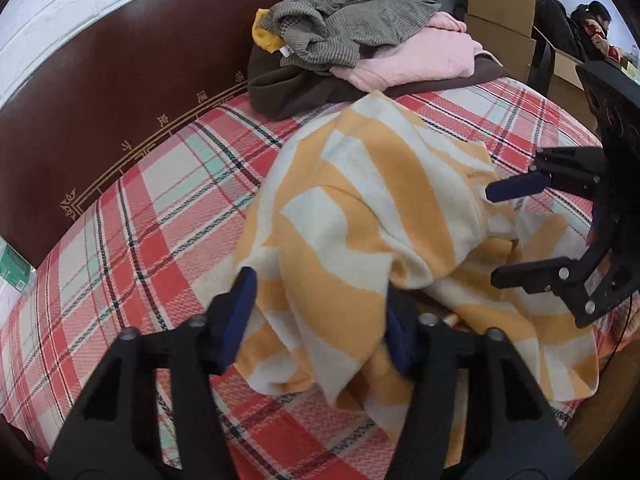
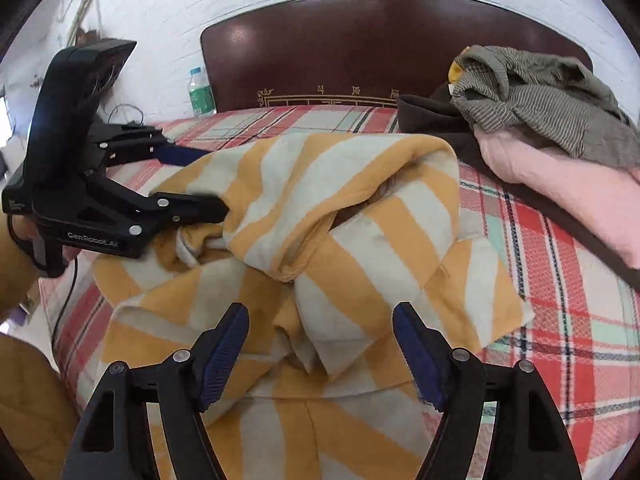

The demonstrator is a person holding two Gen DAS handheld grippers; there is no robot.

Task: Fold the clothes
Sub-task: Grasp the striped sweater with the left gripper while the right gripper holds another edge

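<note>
An orange and cream striped garment (image 1: 360, 220) lies crumpled on the plaid bed sheet (image 1: 132, 232); it also fills the middle of the right wrist view (image 2: 320, 220). My left gripper (image 1: 320, 320) is open, its jaws wide either side of a raised fold of the garment near its left edge. It shows in the right wrist view (image 2: 204, 180) at the left, against the cloth. My right gripper (image 2: 320, 344) is open above the garment's near part. It shows in the left wrist view (image 1: 496, 236) at the right, over the cloth.
A pile of clothes, grey knit (image 1: 344, 20), pink (image 1: 420, 60) and dark brown (image 1: 288, 92), sits at the bed's far side by the dark wooden headboard (image 1: 100, 100). Cardboard boxes (image 1: 500, 12) and a seated person (image 1: 592, 28) are beyond. A water bottle (image 2: 200, 94) stands left of the headboard.
</note>
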